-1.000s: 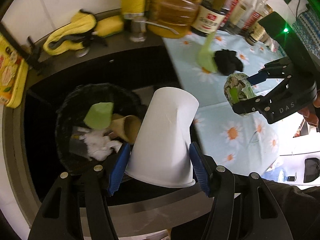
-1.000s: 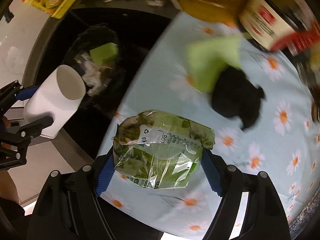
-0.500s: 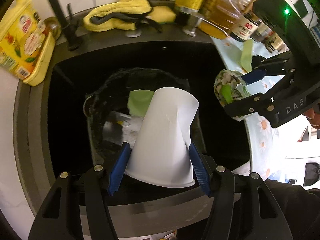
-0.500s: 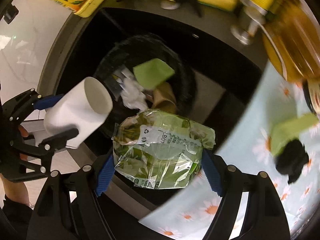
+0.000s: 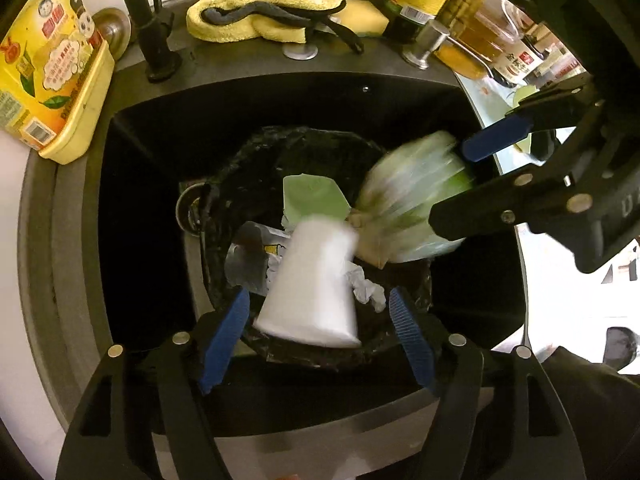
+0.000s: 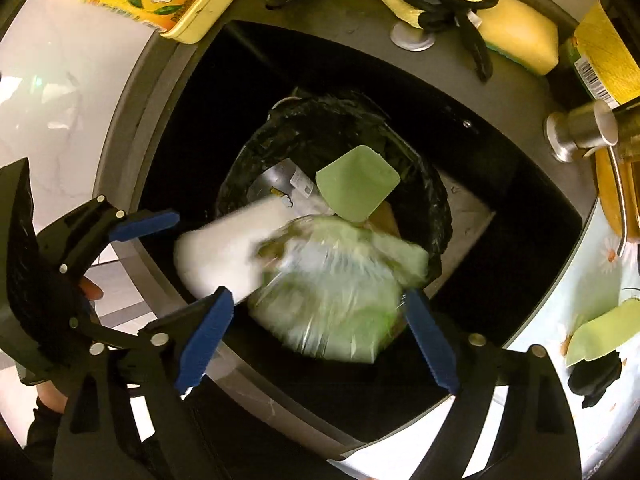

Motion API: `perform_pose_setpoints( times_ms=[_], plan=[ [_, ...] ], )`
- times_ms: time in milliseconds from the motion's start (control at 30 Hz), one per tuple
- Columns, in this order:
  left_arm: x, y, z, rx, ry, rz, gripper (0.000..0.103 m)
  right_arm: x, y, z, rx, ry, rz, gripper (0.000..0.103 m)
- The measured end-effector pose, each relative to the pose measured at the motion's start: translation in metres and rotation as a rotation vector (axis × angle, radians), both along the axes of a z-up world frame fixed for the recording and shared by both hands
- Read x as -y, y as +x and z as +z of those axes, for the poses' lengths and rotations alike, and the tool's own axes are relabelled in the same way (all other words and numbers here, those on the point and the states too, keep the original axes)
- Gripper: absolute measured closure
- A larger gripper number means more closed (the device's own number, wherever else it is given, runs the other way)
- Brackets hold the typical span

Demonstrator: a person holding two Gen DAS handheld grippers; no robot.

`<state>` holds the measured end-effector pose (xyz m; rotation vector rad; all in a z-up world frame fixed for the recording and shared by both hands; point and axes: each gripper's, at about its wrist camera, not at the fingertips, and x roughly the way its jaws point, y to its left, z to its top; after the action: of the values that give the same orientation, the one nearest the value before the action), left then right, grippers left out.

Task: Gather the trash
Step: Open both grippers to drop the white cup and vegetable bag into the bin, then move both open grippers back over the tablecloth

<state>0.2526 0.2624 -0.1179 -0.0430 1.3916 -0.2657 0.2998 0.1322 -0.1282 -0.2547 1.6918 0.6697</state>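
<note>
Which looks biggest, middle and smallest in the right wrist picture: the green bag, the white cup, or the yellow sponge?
1. green bag, biggest.
2. white cup and yellow sponge look about alike; the cup is blurred and partly hidden, so no ranking.

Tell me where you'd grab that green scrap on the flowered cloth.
Probably its raised free edge, coming from above with a pad on each face. The green scrap is thin and bent, and seems propped against a black lump rather than flat on the cloth, so an edge stands clear to pinch.
</note>
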Motion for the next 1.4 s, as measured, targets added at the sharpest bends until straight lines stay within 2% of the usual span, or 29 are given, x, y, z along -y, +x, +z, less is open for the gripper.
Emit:
perform_pose_setpoints(
  times_ms=[167, 367, 833, 1067, 1400],
  plan=[
    [-0.004, 0.003, -0.001, 0.0, 0.004, 0.018, 0.033, 0.014, 0.007, 0.001, 0.0, -0.001, -0.038, 0.013],
    [0.007, 0.002, 0.002, -0.001, 0.018, -0.004, 0.033, 0.032, 0.002, 0.006, -0.001, 0.017, -0.066, 0.013],
    [0.041, -0.01, 0.033, 0.041, 0.078, -0.039, 0.032, 0.081, -0.023, 0.037, 0.042, 0.088, -0.107, 0.013],
    [0.078, -0.009, 0.047, 0.064, 0.104, -0.094, 0.032, 0.124, -0.029, 0.042, 0.056, 0.112, -0.151, 0.013],
    [0.155, 0.005, 0.058, 0.081, 0.098, -0.175, 0.032, 0.211, -0.025, 0.055, 0.081, 0.107, -0.244, 0.013]
  ],
)
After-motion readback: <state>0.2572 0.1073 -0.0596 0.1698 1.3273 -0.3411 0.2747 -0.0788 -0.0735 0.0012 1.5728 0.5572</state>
